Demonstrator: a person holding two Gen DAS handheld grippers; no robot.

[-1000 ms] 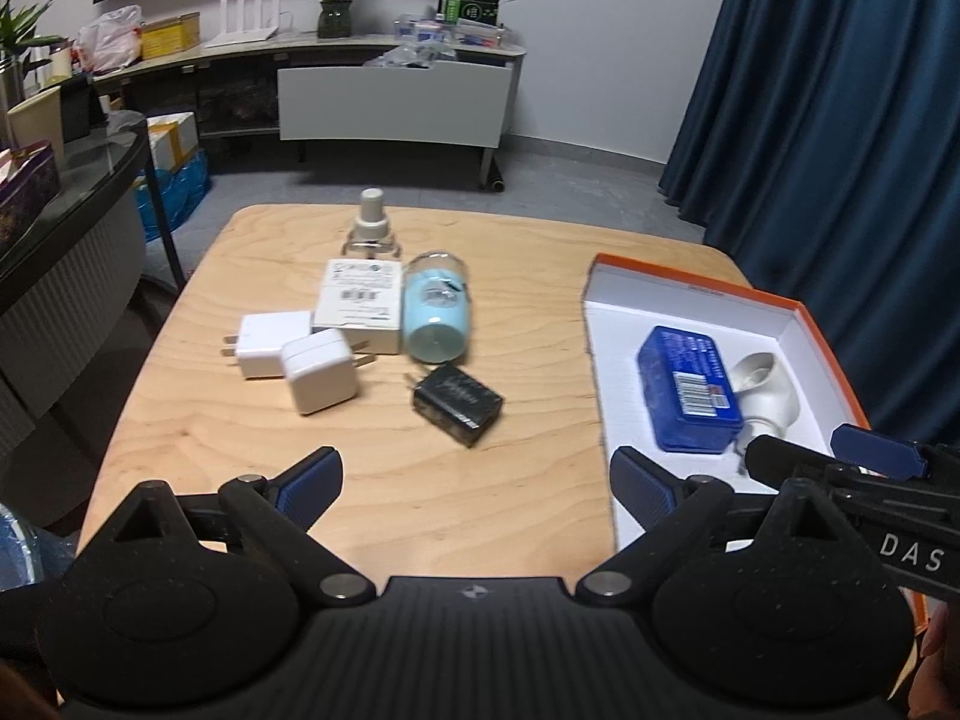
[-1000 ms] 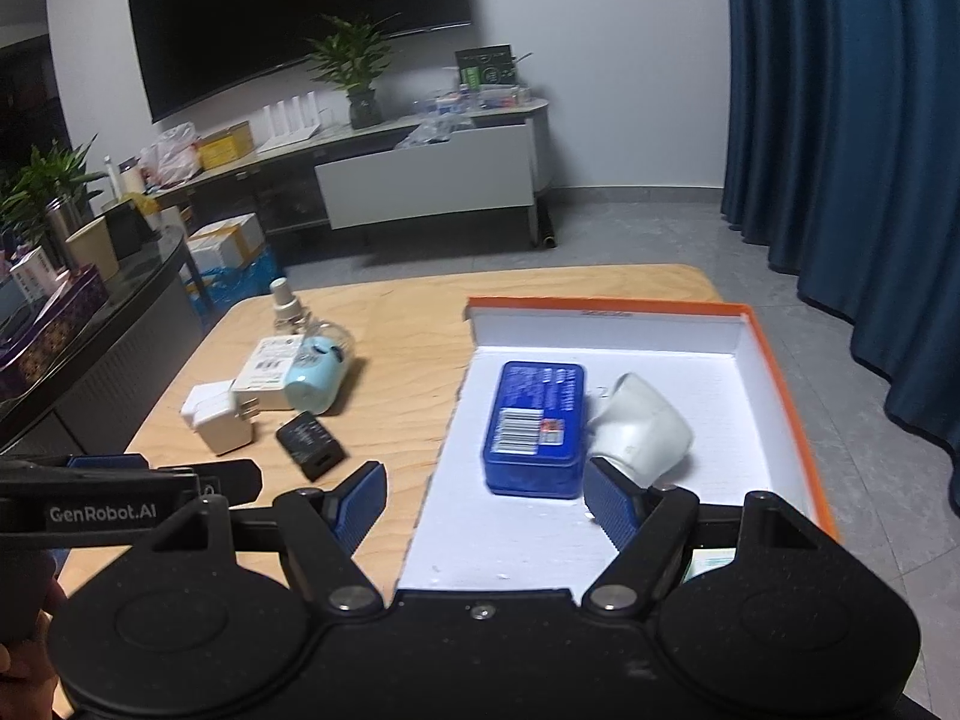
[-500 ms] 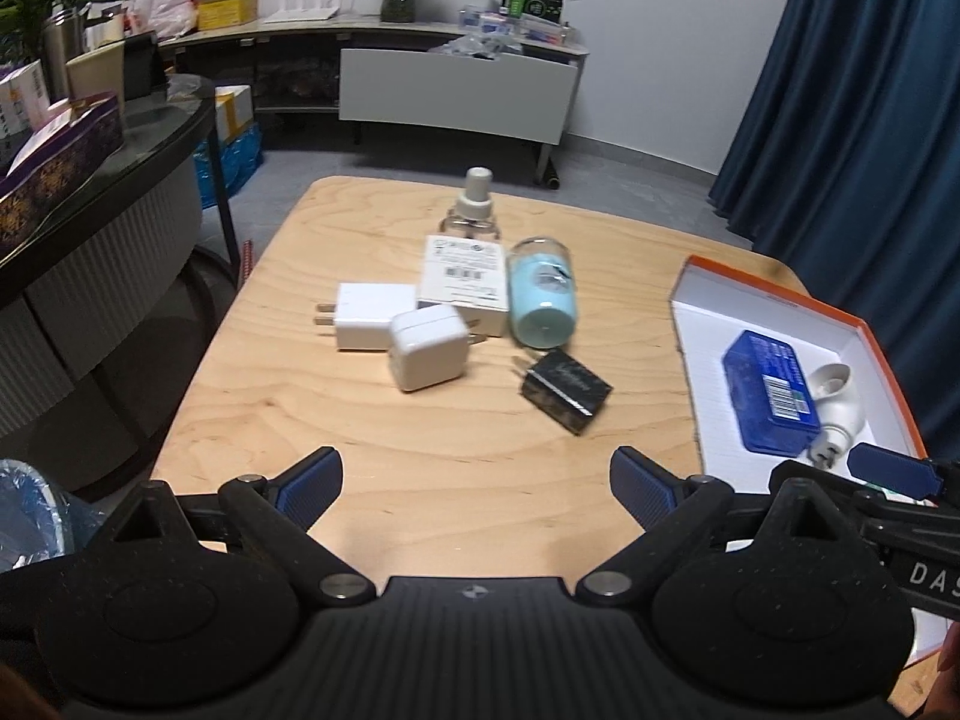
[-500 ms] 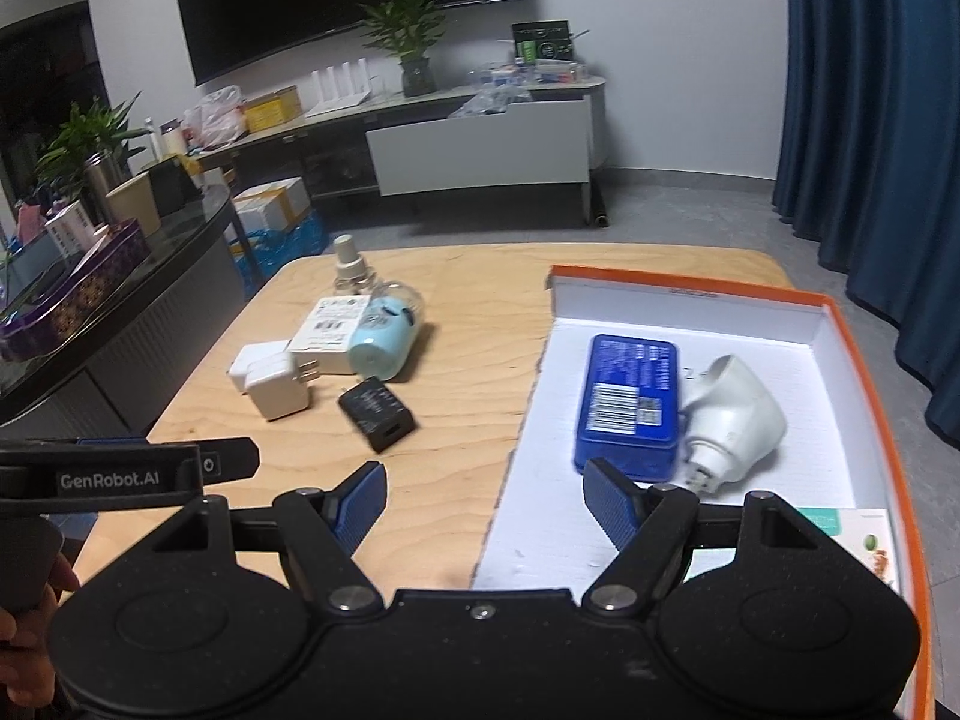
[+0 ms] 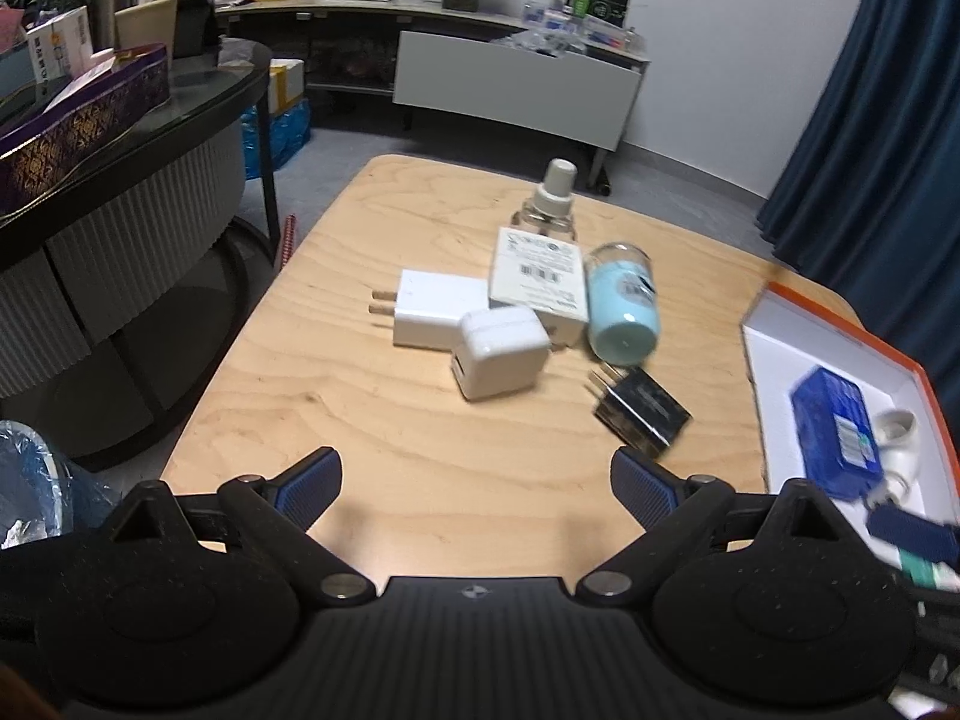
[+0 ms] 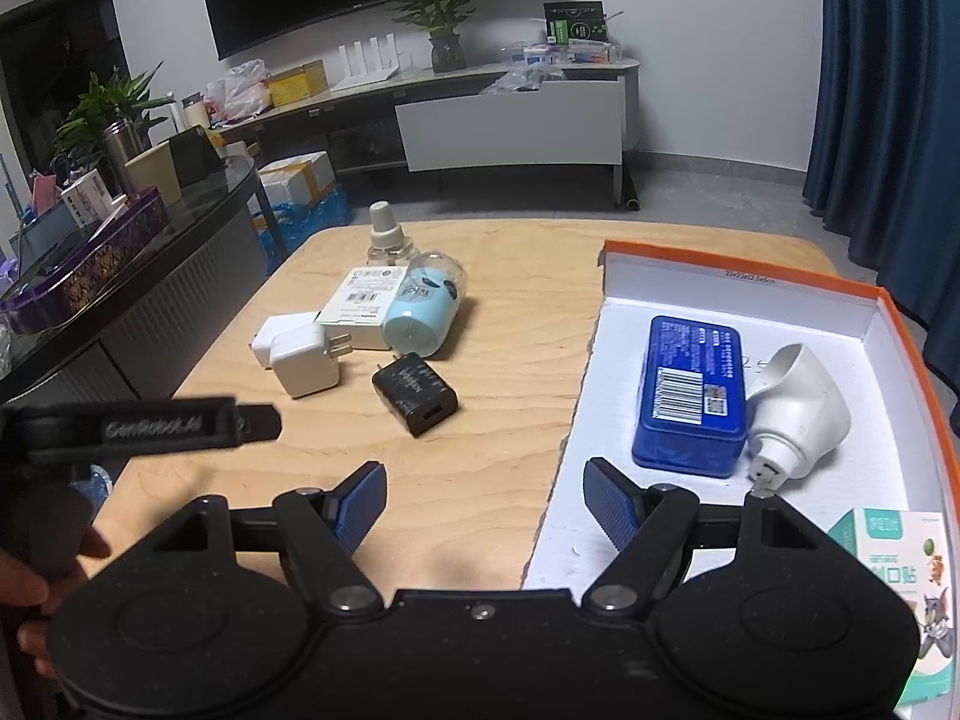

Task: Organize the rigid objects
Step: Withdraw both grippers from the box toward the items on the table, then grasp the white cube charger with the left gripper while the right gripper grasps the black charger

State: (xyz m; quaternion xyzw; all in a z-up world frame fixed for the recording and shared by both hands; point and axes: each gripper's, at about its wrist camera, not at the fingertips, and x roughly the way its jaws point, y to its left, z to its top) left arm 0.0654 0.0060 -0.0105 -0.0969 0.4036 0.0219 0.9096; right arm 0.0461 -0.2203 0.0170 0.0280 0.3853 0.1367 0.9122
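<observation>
On the wooden table (image 5: 420,438) lie two white chargers (image 5: 501,354) (image 5: 435,309), a white labelled box (image 5: 540,276), a pale blue bottle on its side (image 5: 621,309), a clear bottle with a white cap (image 5: 555,198) and a black charger (image 5: 642,408). The orange-rimmed white box (image 6: 744,285) at the right holds a blue tin (image 6: 693,393), a white plug-in device (image 6: 798,408) and a small green carton (image 6: 906,576). My left gripper (image 5: 477,489) stands open above the table's near edge, nothing between its fingers. My right gripper (image 6: 483,504) is open over the box's left wall.
A dark curved counter (image 5: 120,192) with boxes and cups stands left of the table. A low white cabinet (image 6: 510,120) with a plant runs along the back wall. Blue curtains (image 6: 888,90) hang at the right. A hand (image 6: 30,588) holds the left gripper's handle.
Both grippers have shifted left and sunk a little. In the left view the box slid toward the right edge. In the right view the pile came into fuller view. Jaws kept their width.
</observation>
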